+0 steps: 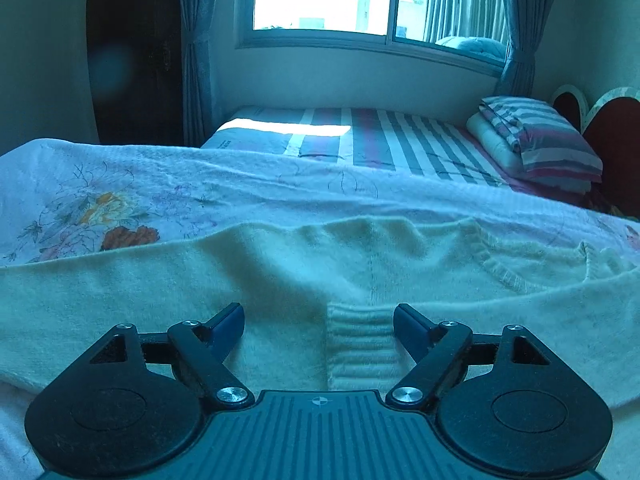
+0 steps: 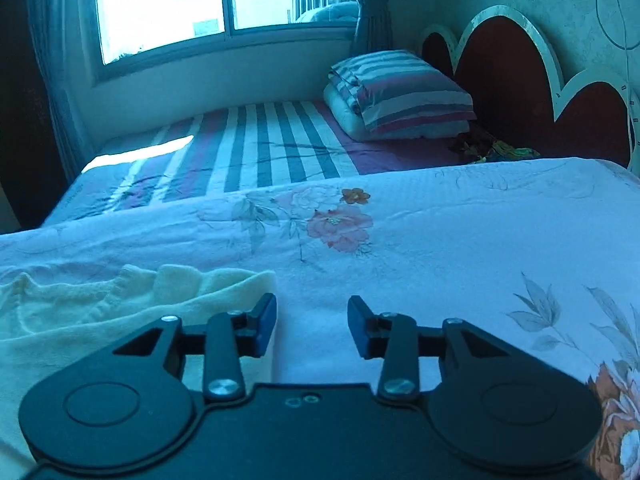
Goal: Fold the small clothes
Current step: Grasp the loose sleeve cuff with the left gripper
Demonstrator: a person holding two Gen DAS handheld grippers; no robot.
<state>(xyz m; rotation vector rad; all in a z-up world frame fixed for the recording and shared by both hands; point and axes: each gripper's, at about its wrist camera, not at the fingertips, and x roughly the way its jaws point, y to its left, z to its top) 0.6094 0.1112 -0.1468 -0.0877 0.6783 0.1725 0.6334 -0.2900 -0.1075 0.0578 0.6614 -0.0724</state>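
While both grippers' fingers (image 1: 226,322) stand apart, the sweater (image 1: 280,280) lies crosswise, neckline rightward.

left hand-held gripper (image 1: 319,322) gapes wide; right hand-held gripper (image 2: 312,318) parted.

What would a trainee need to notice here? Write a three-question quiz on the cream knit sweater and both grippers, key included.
1. True or false: the left gripper is clamped on the cream knit sweater.
2. Which lies between the left gripper's open fingers? A) ribbed cuff B) striped pillow C) curtain
3. Fill in: below the right gripper lies the white ____ blanket.

Key: 1 false, its jaws stand wide, nothing pinched. 2 A. 3 floral; the right gripper, open, is just past the sweater's edge.
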